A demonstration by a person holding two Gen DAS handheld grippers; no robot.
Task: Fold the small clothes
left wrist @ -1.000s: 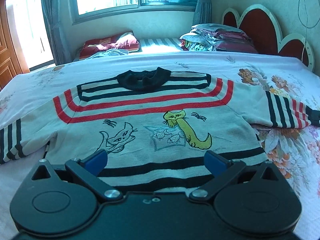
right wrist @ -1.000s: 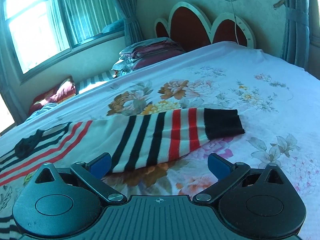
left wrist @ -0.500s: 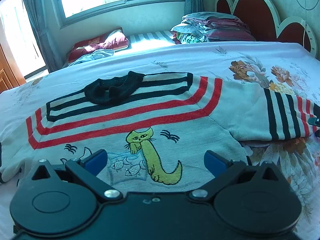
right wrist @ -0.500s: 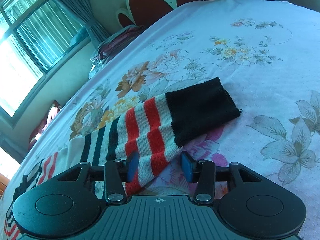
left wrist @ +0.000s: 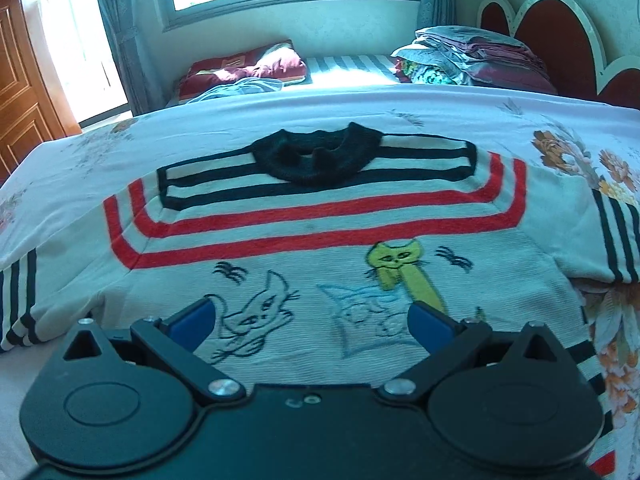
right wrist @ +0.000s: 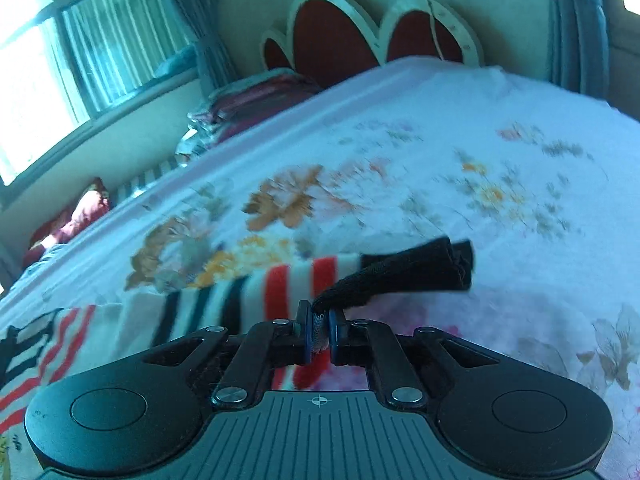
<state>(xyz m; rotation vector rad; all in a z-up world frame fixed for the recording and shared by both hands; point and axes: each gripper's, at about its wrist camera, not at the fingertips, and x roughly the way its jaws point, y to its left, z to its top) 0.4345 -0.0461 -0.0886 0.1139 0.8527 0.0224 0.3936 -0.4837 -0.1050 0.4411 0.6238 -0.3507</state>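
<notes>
A small white sweater (left wrist: 320, 240) with red and black stripes, a black collar and cat pictures lies flat, front up, on the bed. My left gripper (left wrist: 312, 320) is open and empty, hovering over the sweater's lower front. My right gripper (right wrist: 319, 334) is shut on the sweater's right sleeve (right wrist: 280, 292) near the black cuff (right wrist: 412, 272) and holds it lifted off the bedsheet. The cuff sticks out to the right past the fingers.
The bed has a white floral sheet (right wrist: 440, 168). Folded bedding (left wrist: 472, 56) is piled by the red headboard (right wrist: 340, 44). A dark red pillow (left wrist: 248, 68) lies under the window. A wooden door (left wrist: 24, 80) stands at the left.
My right gripper has shut on the sleeve by the cuff and lifted it off the sheet. My left gripper has shifted back to the left over the sweater's front and stays open.
</notes>
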